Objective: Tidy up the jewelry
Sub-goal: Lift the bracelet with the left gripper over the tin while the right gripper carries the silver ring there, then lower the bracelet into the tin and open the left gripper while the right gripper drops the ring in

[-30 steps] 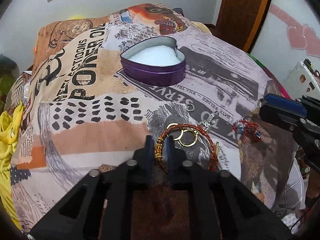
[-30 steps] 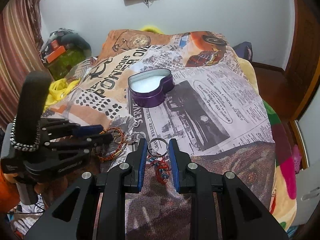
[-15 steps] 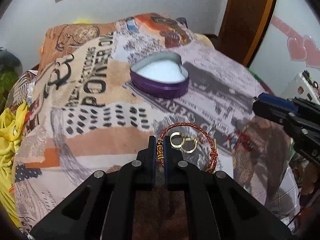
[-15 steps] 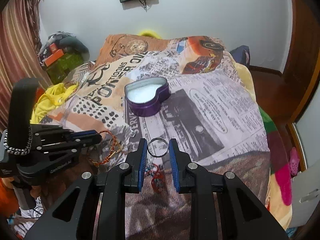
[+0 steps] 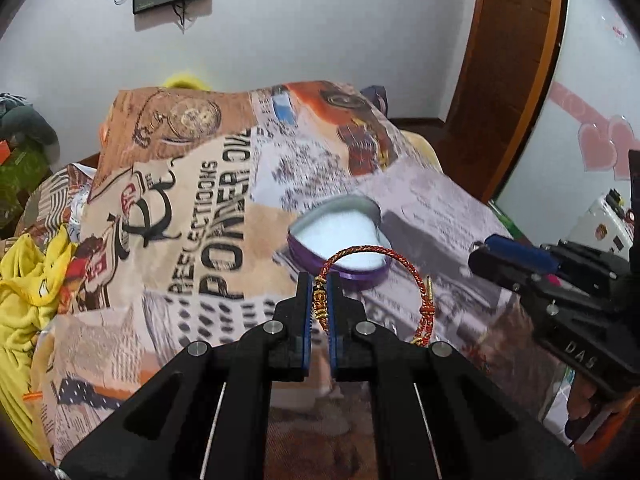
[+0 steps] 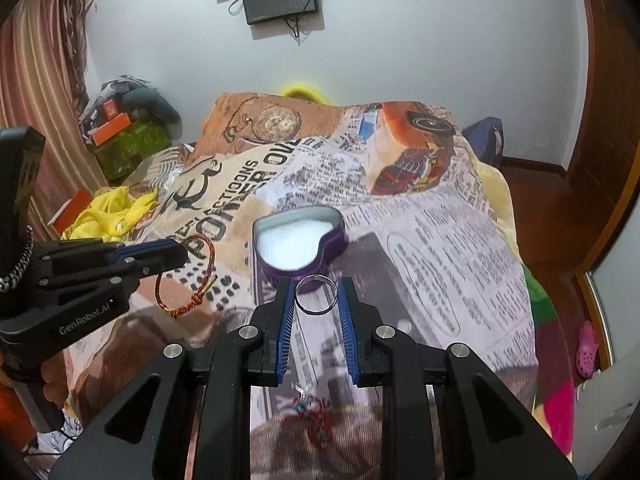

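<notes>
My left gripper (image 5: 319, 280) is shut on a red and gold braided bracelet (image 5: 404, 258) and holds it in the air, near the purple heart-shaped box (image 5: 340, 240) with white lining. It also shows in the right wrist view (image 6: 182, 254) with the bracelet (image 6: 210, 260) hanging from it. My right gripper (image 6: 315, 286) is shut on a silver key ring (image 6: 315, 294), lifted just short of the box (image 6: 298, 242); a red charm (image 6: 316, 420) dangles below it. The right gripper also shows in the left wrist view (image 5: 480, 254).
The bed carries a printed newspaper-pattern blanket (image 5: 200, 220). Yellow cloth (image 5: 28, 276) lies at its left edge. A wooden door (image 5: 508, 60) stands at the right, and a pink shoe (image 6: 588, 348) lies on the floor.
Both grippers have lifted off the blanket and moved toward the heart box, the left carrying the bracelet, the right carrying the key ring. The gold rings stayed behind, out of view.
</notes>
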`<state>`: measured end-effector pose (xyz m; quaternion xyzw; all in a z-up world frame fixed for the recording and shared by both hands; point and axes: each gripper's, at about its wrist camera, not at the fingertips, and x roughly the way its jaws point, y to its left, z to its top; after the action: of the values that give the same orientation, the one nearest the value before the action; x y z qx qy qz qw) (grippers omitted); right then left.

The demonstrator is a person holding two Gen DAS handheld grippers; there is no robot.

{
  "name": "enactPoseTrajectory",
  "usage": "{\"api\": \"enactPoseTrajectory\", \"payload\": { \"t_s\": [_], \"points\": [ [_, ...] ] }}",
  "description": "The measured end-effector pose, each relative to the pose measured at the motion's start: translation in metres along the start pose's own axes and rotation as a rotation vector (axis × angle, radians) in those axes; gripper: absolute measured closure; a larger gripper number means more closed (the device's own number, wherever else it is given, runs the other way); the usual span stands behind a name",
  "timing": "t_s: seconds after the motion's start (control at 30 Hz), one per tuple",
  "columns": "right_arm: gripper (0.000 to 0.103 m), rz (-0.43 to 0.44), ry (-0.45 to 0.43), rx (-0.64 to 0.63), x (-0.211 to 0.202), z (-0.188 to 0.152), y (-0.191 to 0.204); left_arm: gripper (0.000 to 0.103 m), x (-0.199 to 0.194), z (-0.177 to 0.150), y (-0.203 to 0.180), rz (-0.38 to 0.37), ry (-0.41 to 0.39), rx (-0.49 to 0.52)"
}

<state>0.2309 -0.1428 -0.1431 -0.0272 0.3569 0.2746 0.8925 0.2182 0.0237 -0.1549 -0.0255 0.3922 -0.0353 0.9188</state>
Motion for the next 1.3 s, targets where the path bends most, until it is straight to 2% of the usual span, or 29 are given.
{"api": "enactPoseTrajectory", "payload": {
  "t_s": [0.43, 1.0, 1.3],
  "points": [
    [0.083, 0.006, -0.013, -0.036, 0.026, 0.023, 0.002, 0.098, 0.026, 0.027, 0.013, 0.02, -0.03, -0.009],
    [0.083, 0.085, 0.061, -0.076, 0.069, 0.041, 0.0, 0.098, 0.091, 0.039, 0.017, 0.008, 0.052, 0.008],
    [0.083, 0.12, 0.115, -0.09, 0.085, 0.04, 0.001, 0.098, 0.108, 0.039, 0.014, -0.016, 0.093, 0.031]
  ]
}}
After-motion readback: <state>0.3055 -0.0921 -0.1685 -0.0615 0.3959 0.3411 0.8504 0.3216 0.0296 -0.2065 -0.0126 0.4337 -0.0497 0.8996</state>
